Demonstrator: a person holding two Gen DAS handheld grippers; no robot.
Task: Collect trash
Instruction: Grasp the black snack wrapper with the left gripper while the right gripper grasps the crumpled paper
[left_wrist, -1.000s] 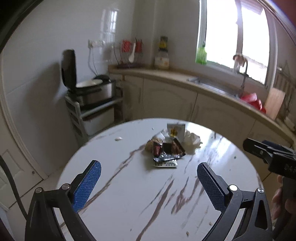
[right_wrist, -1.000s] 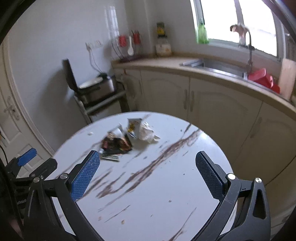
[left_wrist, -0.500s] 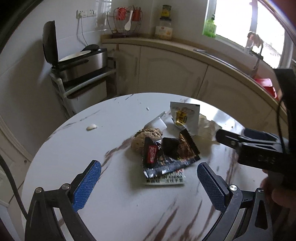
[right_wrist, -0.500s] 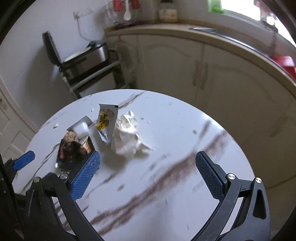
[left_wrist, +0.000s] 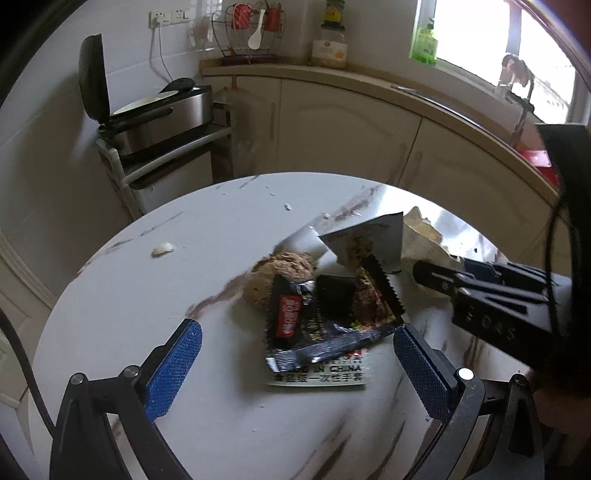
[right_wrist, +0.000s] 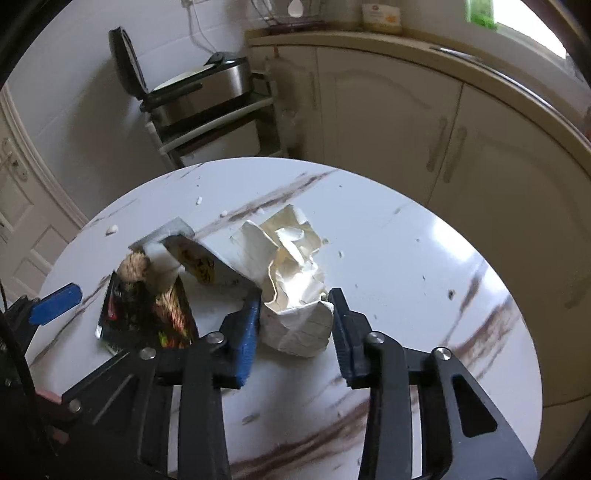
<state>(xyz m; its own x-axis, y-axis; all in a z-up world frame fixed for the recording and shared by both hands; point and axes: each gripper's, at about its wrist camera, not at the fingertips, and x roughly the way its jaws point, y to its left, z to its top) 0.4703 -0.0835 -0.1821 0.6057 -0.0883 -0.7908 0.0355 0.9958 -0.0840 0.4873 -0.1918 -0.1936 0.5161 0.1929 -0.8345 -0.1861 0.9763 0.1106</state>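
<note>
On the round white marble table (left_wrist: 129, 302) lies a heap of trash: a black snack wrapper (left_wrist: 325, 325), a brown crumbly lump (left_wrist: 280, 273), a white sachet (left_wrist: 369, 243) and a flat printed packet (left_wrist: 321, 374). My left gripper (left_wrist: 297, 332) hangs open just over the black wrapper, a pad on either side and touching nothing. To the heap's right is a crumpled white paper (right_wrist: 291, 266). My right gripper (right_wrist: 295, 299) is closing its jaws on that paper, and both blue pads touch its near end. The right gripper (left_wrist: 480, 291) also shows at the right edge of the left wrist view.
A steel cooker with its lid up (left_wrist: 159, 114) stands on a rack beyond the table. Cream cabinets (right_wrist: 388, 110) and a counter curve round behind. Small white crumbs (left_wrist: 162, 249) lie on the table's left part. The table's edge (right_wrist: 517, 295) runs close on the right.
Both grippers have come down and in toward the trash heap. The right gripper's jaws, wide apart before, have closed onto the crumpled paper. The left gripper's jaws stay wide.
</note>
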